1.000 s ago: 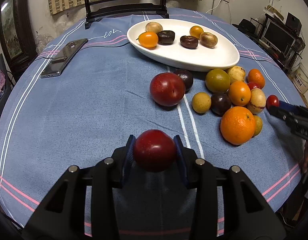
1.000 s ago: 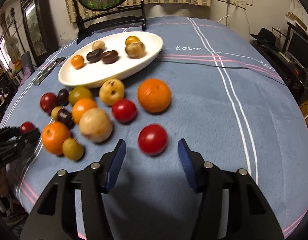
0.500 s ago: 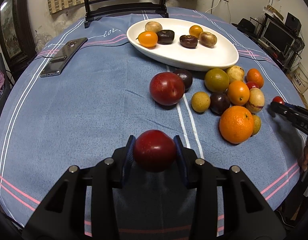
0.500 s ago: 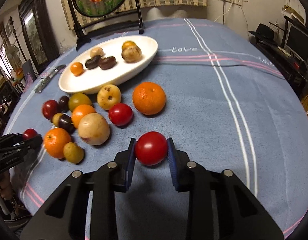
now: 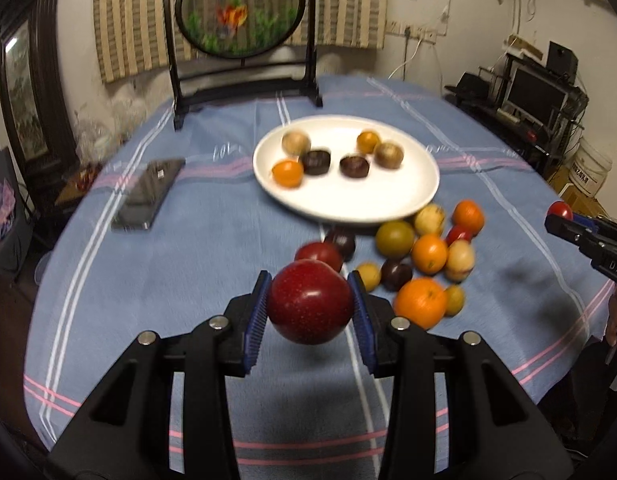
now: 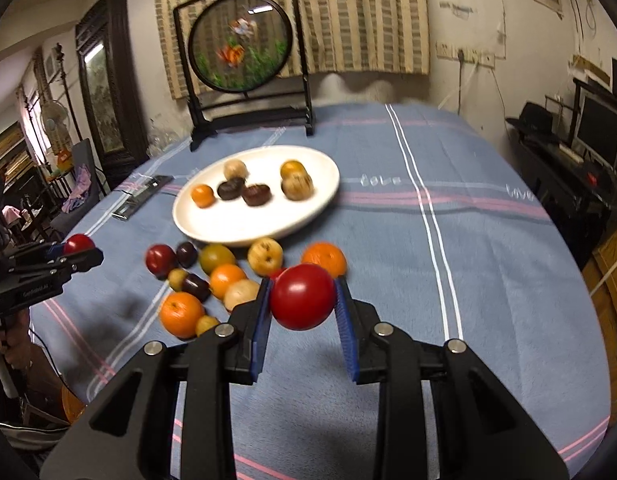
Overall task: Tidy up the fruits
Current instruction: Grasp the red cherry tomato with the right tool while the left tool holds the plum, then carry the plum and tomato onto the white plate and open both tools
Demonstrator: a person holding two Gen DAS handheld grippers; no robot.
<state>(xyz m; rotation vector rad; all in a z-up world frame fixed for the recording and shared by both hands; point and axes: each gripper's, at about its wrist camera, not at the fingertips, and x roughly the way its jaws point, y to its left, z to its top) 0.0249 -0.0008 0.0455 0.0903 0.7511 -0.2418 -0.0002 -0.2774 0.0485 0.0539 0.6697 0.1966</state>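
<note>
My left gripper (image 5: 310, 309) is shut on a dark red plum (image 5: 310, 307), held above the blue tablecloth. My right gripper (image 6: 303, 297) is shut on a bright red tomato (image 6: 302, 296), also lifted off the cloth. Each gripper shows in the other's view: the right one (image 5: 564, 220) at the right edge with its tomato (image 5: 560, 210), the left one (image 6: 74, 251) at the left edge. A white oval plate (image 5: 388, 204) (image 6: 244, 228) further back holds several small fruits. Between plate and grippers lies a cluster of loose fruits, among them a large orange (image 5: 420, 307) (image 6: 182, 314) and another dark red plum (image 5: 319, 254) (image 6: 160, 260).
A dark phone (image 5: 148, 194) lies on the cloth left of the plate. A black-framed round screen (image 5: 240, 12) stands at the table's far edge. Shelves with monitors (image 5: 536, 92) stand off to the right. A person's hand (image 6: 8, 344) holds the left gripper's handle.
The right gripper closed on the red tomato, which lay between its open fingers. Both grippers then rose off the table with their fruits, and the views tilted up toward the room.
</note>
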